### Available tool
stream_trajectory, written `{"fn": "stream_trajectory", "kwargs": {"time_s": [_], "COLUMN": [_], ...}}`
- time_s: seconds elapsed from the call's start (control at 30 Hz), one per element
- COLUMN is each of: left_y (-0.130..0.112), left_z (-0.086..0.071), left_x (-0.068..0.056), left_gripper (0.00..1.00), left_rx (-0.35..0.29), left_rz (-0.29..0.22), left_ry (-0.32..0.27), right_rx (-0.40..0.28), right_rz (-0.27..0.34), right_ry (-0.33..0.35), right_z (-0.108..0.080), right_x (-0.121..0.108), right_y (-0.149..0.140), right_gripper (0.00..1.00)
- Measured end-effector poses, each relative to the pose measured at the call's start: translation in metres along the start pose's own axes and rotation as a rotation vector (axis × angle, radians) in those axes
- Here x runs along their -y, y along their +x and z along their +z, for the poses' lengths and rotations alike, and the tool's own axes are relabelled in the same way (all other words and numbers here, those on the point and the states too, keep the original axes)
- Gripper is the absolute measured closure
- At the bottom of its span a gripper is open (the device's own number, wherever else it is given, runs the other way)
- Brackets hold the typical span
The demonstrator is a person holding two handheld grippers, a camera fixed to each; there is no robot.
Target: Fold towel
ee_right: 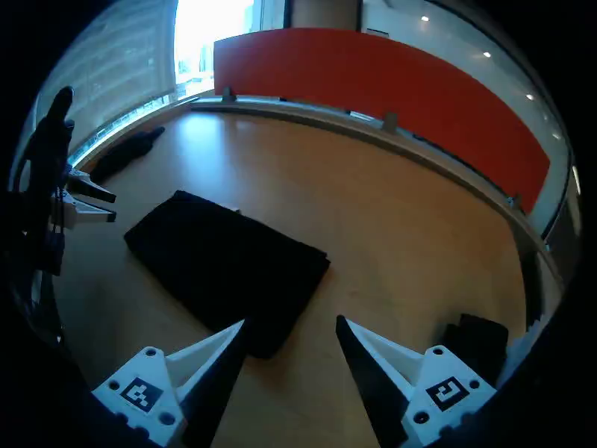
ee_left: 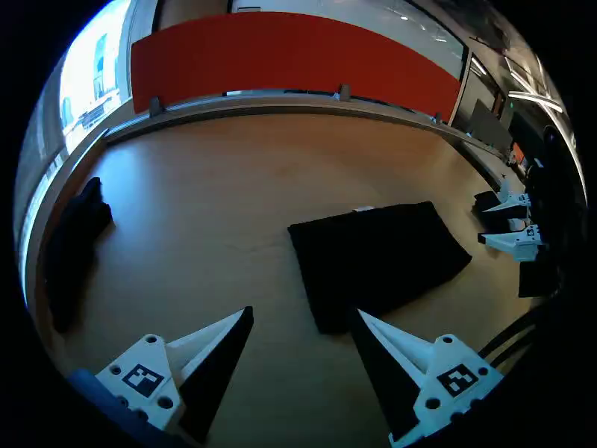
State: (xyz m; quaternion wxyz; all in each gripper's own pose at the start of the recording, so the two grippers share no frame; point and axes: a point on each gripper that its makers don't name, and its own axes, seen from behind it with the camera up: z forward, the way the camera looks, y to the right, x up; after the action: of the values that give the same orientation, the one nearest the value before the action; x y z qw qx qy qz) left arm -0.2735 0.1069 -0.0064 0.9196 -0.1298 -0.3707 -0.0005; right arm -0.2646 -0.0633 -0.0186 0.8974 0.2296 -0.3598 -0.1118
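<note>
The left hand-held gripper (ee_left: 302, 313) and the right hand-held gripper (ee_right: 289, 321) hovered released and empty on opposite sides of the dark towel (ee_left: 380, 257), which lay flat on the counter (ee_left: 209, 194), likely so each could pinch an edge.

Blown-out windows (ee_right: 213, 33) left of the red panel (ee_right: 388, 82) throw pale glare on the counter (ee_right: 246, 149) below it; the towel (ee_right: 224, 261) reads as featureless black, and fisheye curvature bends the panel's edges.
</note>
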Motion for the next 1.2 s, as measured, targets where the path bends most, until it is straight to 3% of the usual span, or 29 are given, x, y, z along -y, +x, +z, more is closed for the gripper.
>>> {"fn": "stream_trajectory", "kwargs": {"time_s": [0.53,0.97,1.2], "left_y": [-0.031,-0.049,-0.056], "left_z": [-0.041,-0.055,-0.058], "left_x": [0.028,0.034,0.037], "left_gripper": [0.07,0.07,0.07], "left_rx": [-0.005,0.005,0.012], "left_rz": [-0.08,-0.106,-0.117], "left_ry": [0.091,0.12,0.126], "right_rx": [0.016,0.064,0.089], "right_rz": [-0.07,-0.094,-0.1], "right_ry": [0.059,0.07,0.087], "right_z": [0.007,0.015,0.017], "right_x": [0.02,0.024,0.027], "right_y": [-0.001,-0.034,-0.047], "right_gripper": [0.15,0.16,0.25]}}
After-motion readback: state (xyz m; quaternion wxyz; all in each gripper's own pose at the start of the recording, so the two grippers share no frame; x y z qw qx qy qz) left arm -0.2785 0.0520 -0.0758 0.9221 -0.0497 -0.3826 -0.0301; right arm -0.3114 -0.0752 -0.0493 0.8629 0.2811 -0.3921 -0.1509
